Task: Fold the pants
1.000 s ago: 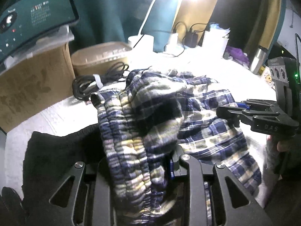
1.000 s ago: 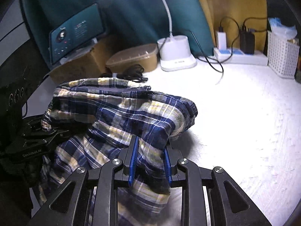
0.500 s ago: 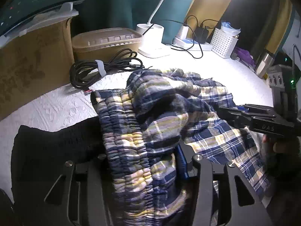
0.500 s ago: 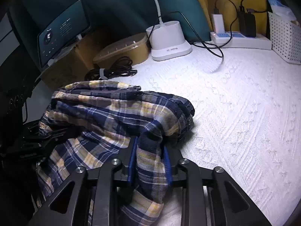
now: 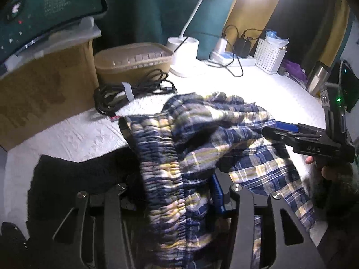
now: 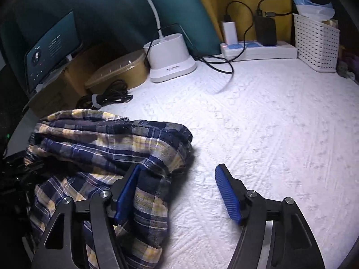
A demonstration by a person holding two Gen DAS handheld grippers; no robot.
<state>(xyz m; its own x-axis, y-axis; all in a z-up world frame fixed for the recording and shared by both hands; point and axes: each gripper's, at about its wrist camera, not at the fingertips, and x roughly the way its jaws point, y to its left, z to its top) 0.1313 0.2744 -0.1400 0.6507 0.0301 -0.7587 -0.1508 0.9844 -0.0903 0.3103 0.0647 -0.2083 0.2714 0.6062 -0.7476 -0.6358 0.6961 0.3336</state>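
Note:
The navy and yellow plaid pants (image 5: 202,143) lie bunched in a folded heap on the white textured cover (image 6: 269,123); they also show in the right wrist view (image 6: 107,143). My left gripper (image 5: 177,192) is shut on the elastic waistband, which drapes over its fingers and hides the left one. My right gripper (image 6: 177,192) is open; its left pad (image 6: 126,192) still touches the pants' edge and the cloth hangs loose between the jaws. The right gripper also shows in the left wrist view (image 5: 282,130), at the heap's right side.
A black garment (image 5: 74,179) lies under the pants at the left. A coiled black cable (image 5: 132,89), a brown lidded container (image 5: 134,60), a cardboard box (image 5: 44,89), the lamp base (image 6: 170,60), a power strip (image 6: 258,49) and a white basket (image 6: 316,42) line the back.
My right gripper has opened and let go of the pants' fold, which now rests on the heap. My left gripper keeps its hold on the waistband and has shifted slightly.

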